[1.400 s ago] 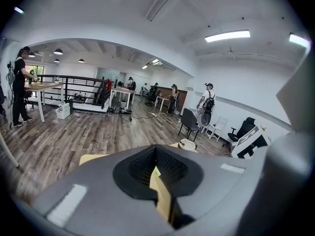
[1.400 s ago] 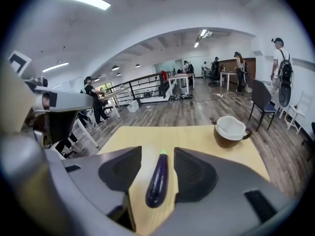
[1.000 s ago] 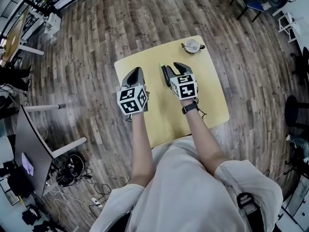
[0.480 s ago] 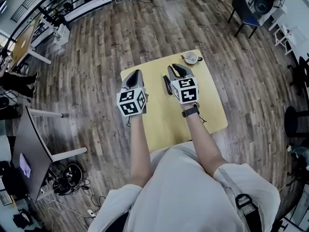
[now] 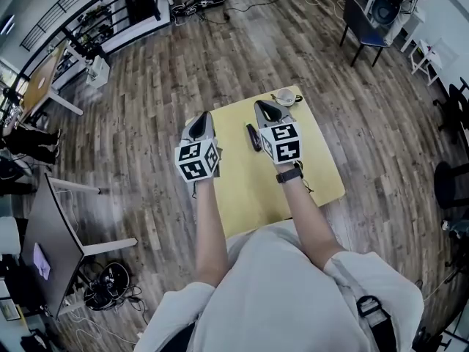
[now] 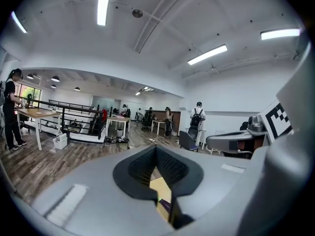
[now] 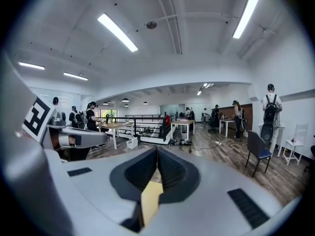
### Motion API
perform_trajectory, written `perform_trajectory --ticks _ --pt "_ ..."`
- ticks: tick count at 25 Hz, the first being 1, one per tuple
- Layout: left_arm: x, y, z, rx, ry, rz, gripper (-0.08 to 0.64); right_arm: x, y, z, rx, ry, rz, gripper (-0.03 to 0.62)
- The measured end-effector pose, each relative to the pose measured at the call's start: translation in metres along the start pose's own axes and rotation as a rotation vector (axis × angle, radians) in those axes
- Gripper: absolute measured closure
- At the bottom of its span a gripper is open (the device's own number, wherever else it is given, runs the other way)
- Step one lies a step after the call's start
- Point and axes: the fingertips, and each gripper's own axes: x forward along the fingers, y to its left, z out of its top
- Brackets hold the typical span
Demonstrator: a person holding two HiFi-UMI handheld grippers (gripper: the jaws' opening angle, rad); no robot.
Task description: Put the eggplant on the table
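While the person stands over the small yellow bench [image 5: 253, 189], both grippers are held up off it, side by side and pointing away from their body. The left gripper [image 5: 201, 118] is closed, tips pressed together, and I can't see anything pinched in there. Same story with the right gripper [image 5: 265, 109]: jaws fully together, nothing between the pads.

The eggplant [image 5: 253, 137] is lying loose on the bench, dark purple and longish. It sits in the gap between the two grippers, way closer to the right one, just off its left side and under it from where the head camera looks. Neither gripper is touching it. In the left gripper view you can catch a sliver of purple and some yellow benchtop through the slot below the closed tips.

Just past the tip of the right gripper there's a cup on a saucer [image 5: 286, 97], near the far edge of the bench and partly hidden by the gripper.

Other bits: a dark watch [image 5: 289, 172] on the right wrist and wood plank floor [image 5: 146, 86] all around. A dark chair [image 5: 364, 22] stands well off beyond the right gripper. From the gripper views it's a big open office with a black railing, desks and a few people standing around in the distance.
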Motion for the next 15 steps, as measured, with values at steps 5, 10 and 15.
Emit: perform_trajectory --ticks 5,10,15 --pt "-0.008 -0.004 0.014 0.030 -0.032 0.004 0.551 -0.015 -0.009 0.017 0.006 -0.045 -0.043 0.580" --pt "-0.020 -0.008 0.028 0.013 -0.073 0.006 0.551 -0.030 -0.017 0.026 0.001 -0.078 -0.068 0.580" --pt "-0.028 -0.011 0.047 0.048 -0.114 0.014 0.551 -0.039 -0.020 0.035 0.002 -0.103 -0.083 0.580"
